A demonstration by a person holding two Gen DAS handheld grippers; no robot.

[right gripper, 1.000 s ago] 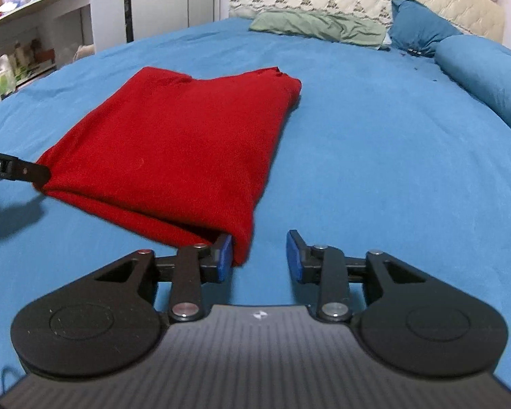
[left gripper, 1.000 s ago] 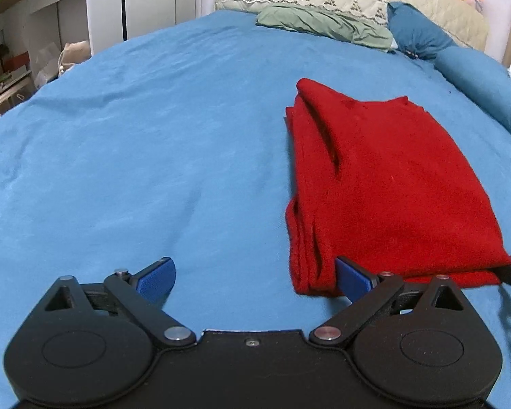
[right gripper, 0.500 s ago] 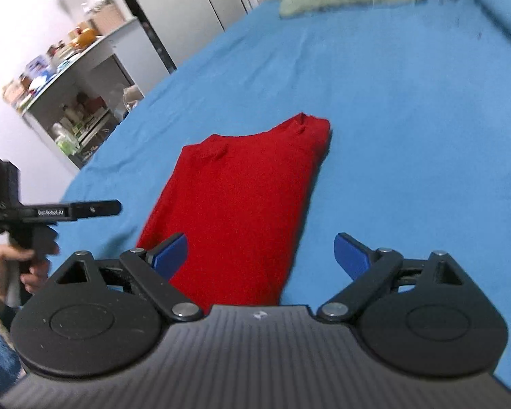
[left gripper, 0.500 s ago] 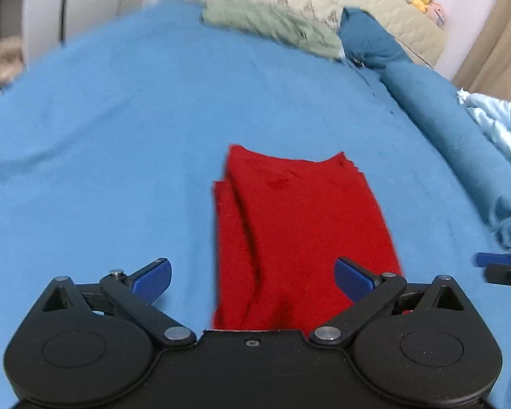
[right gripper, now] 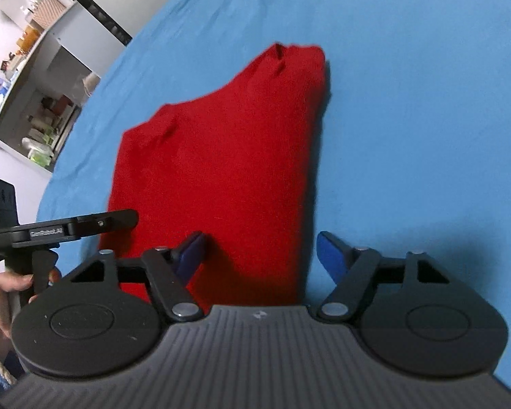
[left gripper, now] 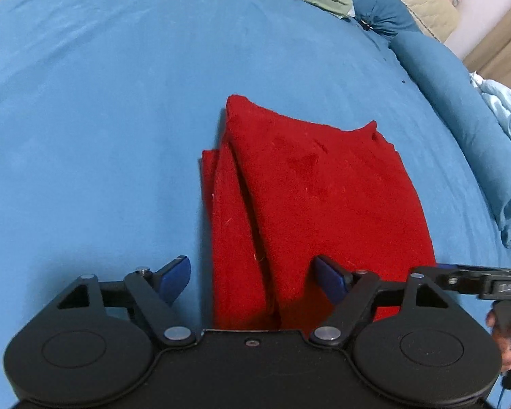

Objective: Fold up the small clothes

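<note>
Both grippers let go and backed off; left gripper (left gripper: pixel 252 277) and right gripper (right gripper: pixel 265 252) gape, holding nothing. Folded red cloth (left gripper: pixel 310 191) lies flat on the bed (left gripper: pixel 102 119). Risk: a low finger snags its loose left layers, undoing the fold.

Lots of flat blue bed (left gripper: pixel 102 109) lies bare left of the red cloth (left gripper: pixel 306 197). Pillows (left gripper: pixel 460 95) block the far right side.

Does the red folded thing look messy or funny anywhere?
A bit. The red garment lies folded on the blue bedsheet, but along its left edge the layers fan apart instead of stacking evenly. No damage shows.
</note>
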